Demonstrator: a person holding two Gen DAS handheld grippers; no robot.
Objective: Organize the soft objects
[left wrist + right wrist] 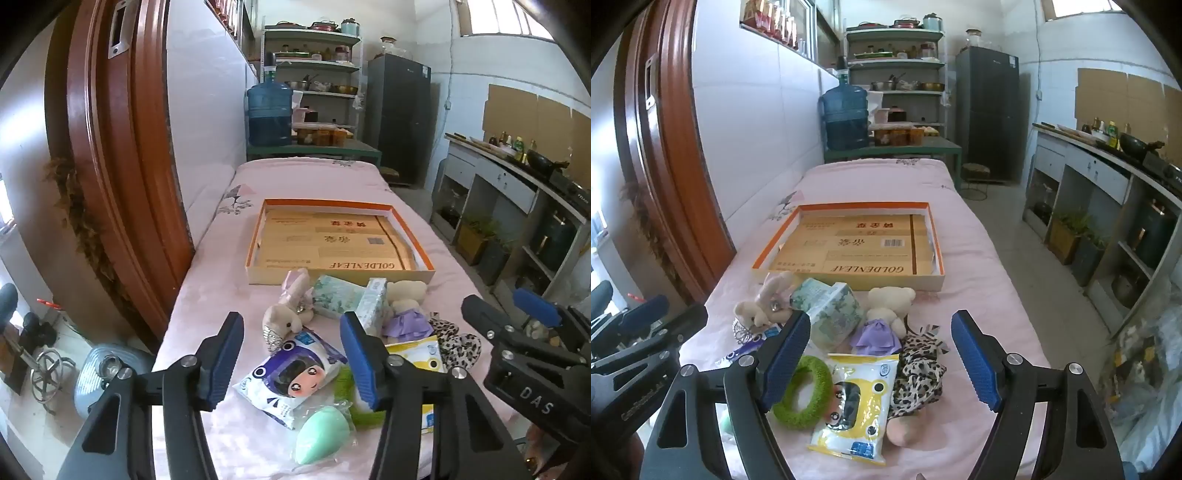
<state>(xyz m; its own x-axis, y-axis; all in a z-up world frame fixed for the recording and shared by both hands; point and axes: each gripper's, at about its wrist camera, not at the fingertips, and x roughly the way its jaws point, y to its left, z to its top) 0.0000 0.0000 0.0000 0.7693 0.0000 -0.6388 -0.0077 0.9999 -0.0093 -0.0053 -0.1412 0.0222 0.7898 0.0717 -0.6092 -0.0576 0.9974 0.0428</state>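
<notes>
- Bed [960, 236] w/ pink sheet carries everything; runs away from the cameras toward shelves and a blue water jug [846, 114].
- Shallow box [849, 275], orange rim, cardboard lining, sits mid-bed just behind the pile, nothing soft in it.
- Soft things heaped at near end of bed, in front of the box.
- Floral tissue pack [834, 314] at back centre, touching the bear in purple dress [886, 310] on its right; bunny plush [757, 306] on its left.
- Yellow wipes pack [857, 402] in front, green fuzzy ring [803, 393] just beside it on the left, leopard-print cloth [919, 373] on the right.
- Purple wipes pack [295, 373] lies between the left tool's fingers, mint egg sponge [321, 434] in clear wrap near it.
- Left tool [291, 354]: fingers apart, above purple pack, not pressing anything.
- Right tool [882, 358]: fingers wide apart, hovering over yellow pack and ring, gripping nothing.
</notes>
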